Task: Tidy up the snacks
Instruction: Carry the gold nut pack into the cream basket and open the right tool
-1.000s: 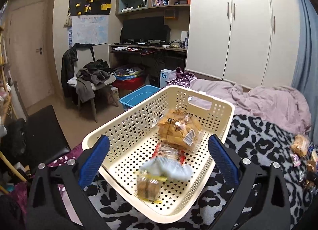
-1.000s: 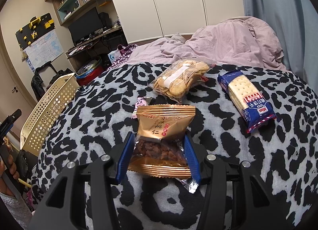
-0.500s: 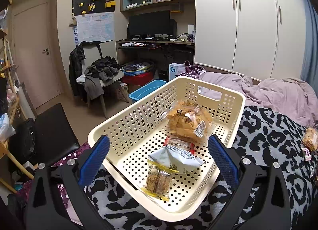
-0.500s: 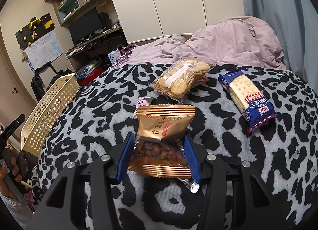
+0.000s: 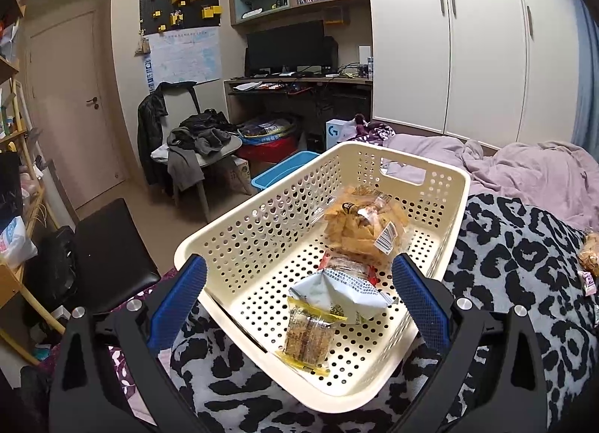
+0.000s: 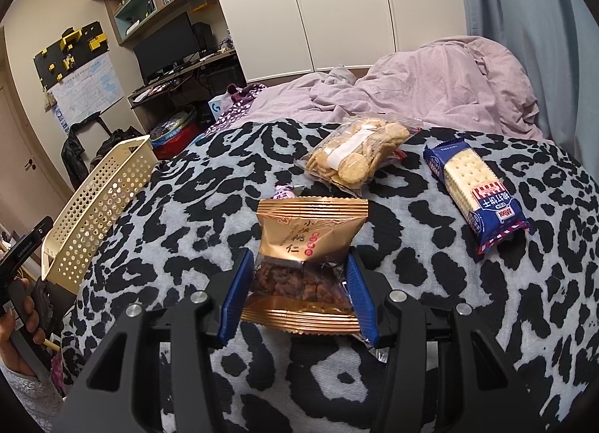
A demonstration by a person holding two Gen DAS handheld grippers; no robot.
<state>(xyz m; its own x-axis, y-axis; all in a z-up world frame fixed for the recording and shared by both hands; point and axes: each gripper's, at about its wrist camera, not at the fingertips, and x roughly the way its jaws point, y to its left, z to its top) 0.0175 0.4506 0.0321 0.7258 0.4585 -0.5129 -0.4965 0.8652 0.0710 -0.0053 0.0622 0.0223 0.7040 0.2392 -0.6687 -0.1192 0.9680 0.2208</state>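
Observation:
A cream perforated basket stands on the leopard-print blanket. Inside it lie a clear bag of crackers, a red-edged pack, a grey-white bag and a clear pack of biscuit bars. My left gripper hovers over the basket's near end, open and holding nothing. My right gripper is shut on a gold snack packet over the blanket. The basket is far to its left.
On the blanket beyond the gold packet lie a clear bag of round biscuits, a blue cracker pack and a small pink candy. A rumpled pink duvet lies behind. A person's hand shows at the left edge.
The grey-white bag dropped from the left gripper's reach and settled in the basket; the left gripper drew back slightly. The right gripper kept its hold on the gold packet, hardly moving.

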